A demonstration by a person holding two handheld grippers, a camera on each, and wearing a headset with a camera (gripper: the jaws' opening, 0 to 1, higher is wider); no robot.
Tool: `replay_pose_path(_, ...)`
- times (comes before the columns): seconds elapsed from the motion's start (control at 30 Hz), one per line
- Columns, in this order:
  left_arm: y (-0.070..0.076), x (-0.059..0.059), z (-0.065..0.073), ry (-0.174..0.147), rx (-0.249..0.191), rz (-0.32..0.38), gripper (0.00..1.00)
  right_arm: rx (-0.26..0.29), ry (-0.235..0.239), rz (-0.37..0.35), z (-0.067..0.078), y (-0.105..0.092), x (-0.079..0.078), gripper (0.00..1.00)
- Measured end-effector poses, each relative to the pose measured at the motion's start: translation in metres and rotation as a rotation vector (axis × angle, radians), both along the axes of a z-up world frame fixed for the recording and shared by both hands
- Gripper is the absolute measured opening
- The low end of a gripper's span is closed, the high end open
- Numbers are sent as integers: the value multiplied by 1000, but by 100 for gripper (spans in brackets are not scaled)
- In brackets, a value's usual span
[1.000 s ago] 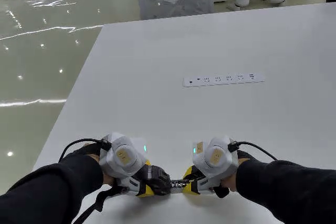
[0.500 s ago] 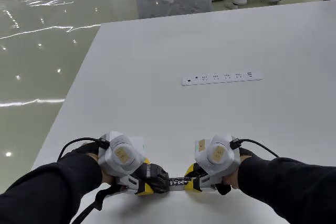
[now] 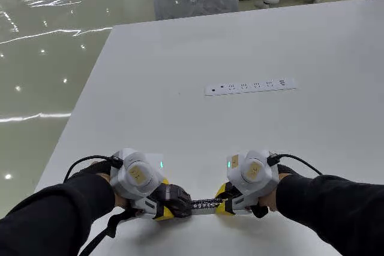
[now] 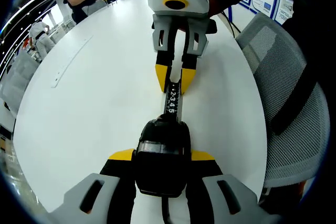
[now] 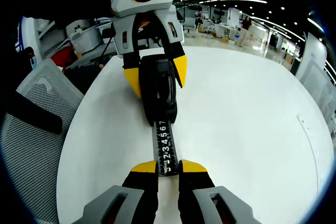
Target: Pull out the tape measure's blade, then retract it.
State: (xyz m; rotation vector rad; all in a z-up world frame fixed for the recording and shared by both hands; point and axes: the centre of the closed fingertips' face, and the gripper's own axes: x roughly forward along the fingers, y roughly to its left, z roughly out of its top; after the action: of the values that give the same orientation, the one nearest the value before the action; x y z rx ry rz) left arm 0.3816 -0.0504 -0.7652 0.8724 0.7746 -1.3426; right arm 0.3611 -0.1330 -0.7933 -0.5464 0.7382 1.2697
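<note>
On the white table (image 3: pixel 180 52), near its front edge, the left gripper (image 3: pixel 163 201) was clamped on the black tape measure (image 3: pixel 176 198). The right gripper (image 3: pixel 222 202), just beside it, was closed on the end of the short blade (image 3: pixel 204 205) stretched between them.

Ahead of the left gripper (image 4: pixel 161 156), whose jaws clamp the tape (image 4: pixel 163 142), the blade (image 4: pixel 172 103) and the right gripper (image 4: pixel 175 83) pinching it bar the way. Leftward the table (image 4: pixel 94 108) lies open to the far strip (image 4: pixel 71 62); rightward a chair (image 4: pixel 286 98) stands past the edge.
</note>
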Motion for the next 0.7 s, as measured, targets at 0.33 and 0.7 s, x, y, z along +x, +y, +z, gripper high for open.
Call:
replay_pose_path(0.33, 0, 0, 0, 0, 2, -1, 31, -4, 2, -7, 0, -7, 0, 9)
replay_pose_path(0.7, 0, 0, 0, 0, 0, 1, 31, -5, 8, -16, 1, -11, 1, 9)
